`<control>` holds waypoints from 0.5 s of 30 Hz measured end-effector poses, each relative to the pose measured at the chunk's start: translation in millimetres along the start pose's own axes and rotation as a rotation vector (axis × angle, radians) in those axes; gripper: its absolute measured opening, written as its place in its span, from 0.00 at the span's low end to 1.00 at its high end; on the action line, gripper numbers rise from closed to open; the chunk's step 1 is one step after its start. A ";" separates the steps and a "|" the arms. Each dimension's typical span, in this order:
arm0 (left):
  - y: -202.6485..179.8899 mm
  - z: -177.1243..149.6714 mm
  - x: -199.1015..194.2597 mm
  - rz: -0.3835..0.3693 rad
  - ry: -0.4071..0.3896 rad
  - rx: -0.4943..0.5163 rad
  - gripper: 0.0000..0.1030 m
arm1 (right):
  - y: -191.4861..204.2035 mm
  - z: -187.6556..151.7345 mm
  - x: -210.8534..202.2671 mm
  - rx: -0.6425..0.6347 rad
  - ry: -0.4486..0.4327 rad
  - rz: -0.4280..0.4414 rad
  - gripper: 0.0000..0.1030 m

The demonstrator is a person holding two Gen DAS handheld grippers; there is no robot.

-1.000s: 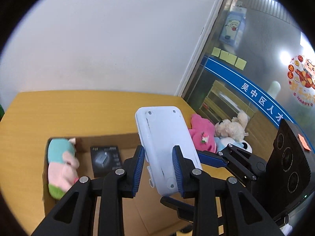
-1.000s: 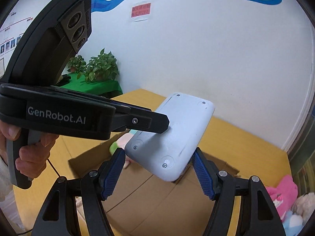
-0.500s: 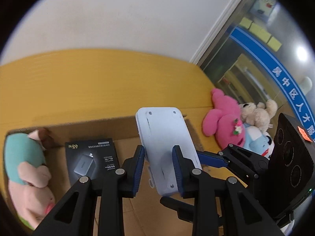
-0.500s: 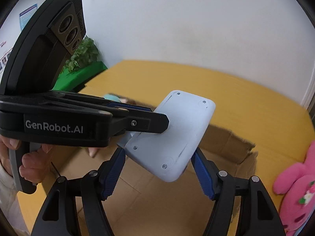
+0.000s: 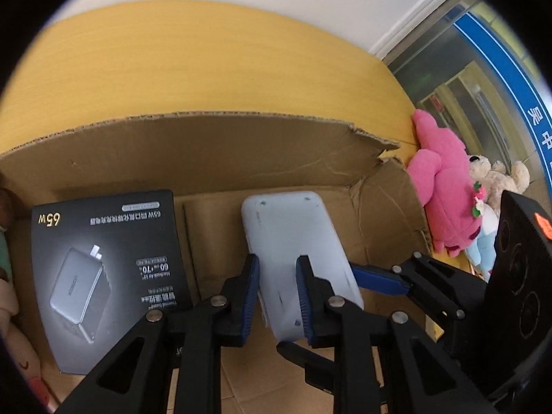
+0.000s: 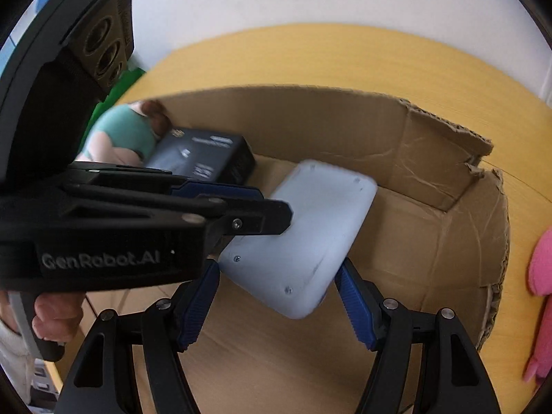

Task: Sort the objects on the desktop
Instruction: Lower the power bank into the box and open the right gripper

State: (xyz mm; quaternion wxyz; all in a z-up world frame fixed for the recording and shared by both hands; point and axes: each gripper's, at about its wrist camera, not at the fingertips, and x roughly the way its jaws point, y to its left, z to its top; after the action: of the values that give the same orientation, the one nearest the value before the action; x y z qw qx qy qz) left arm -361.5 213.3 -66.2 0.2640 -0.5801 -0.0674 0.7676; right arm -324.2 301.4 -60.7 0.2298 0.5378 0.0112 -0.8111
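Both grippers (image 5: 277, 296) (image 6: 277, 305) clamp white device (image 5: 296, 252) over box (image 5: 214, 148); left jaws just closing. Black carton (image 5: 107, 255), plush (image 6: 120, 131) inside; pink plush (image 5: 441, 186) on desk (image 5: 193, 55).

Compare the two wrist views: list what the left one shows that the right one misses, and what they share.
Left only: the bears behind the pink toy, and the glass partition. Right only: the hand on the left tongs, and the green plush's back. Both: the white device clamped by both tongs over the box, and the black carton inside.
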 end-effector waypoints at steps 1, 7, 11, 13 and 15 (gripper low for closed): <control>-0.5 1.1 1.8 0.008 0.007 0.001 0.20 | -0.8 -1.4 1.6 0.003 0.010 -0.004 0.58; -14.0 -7.2 -29.4 0.047 -0.064 0.042 0.20 | -5.5 -6.3 -6.1 0.055 0.015 -0.027 0.60; -33.8 -37.7 -98.0 0.137 -0.213 0.137 0.30 | 12.5 -20.1 -54.8 0.025 -0.084 -0.103 0.78; -45.8 -65.2 -141.1 0.182 -0.325 0.196 0.43 | 28.5 -33.1 -85.9 0.000 -0.160 -0.132 0.87; -50.1 -99.2 -184.7 0.228 -0.439 0.230 0.61 | 50.1 -45.3 -119.1 -0.014 -0.254 -0.122 0.98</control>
State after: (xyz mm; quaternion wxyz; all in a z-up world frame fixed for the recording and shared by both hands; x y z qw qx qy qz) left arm -218.6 146.5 80.8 0.2191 -0.3697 0.0305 0.9024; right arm -227.9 311.5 36.3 0.1834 0.4273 0.0204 -0.8850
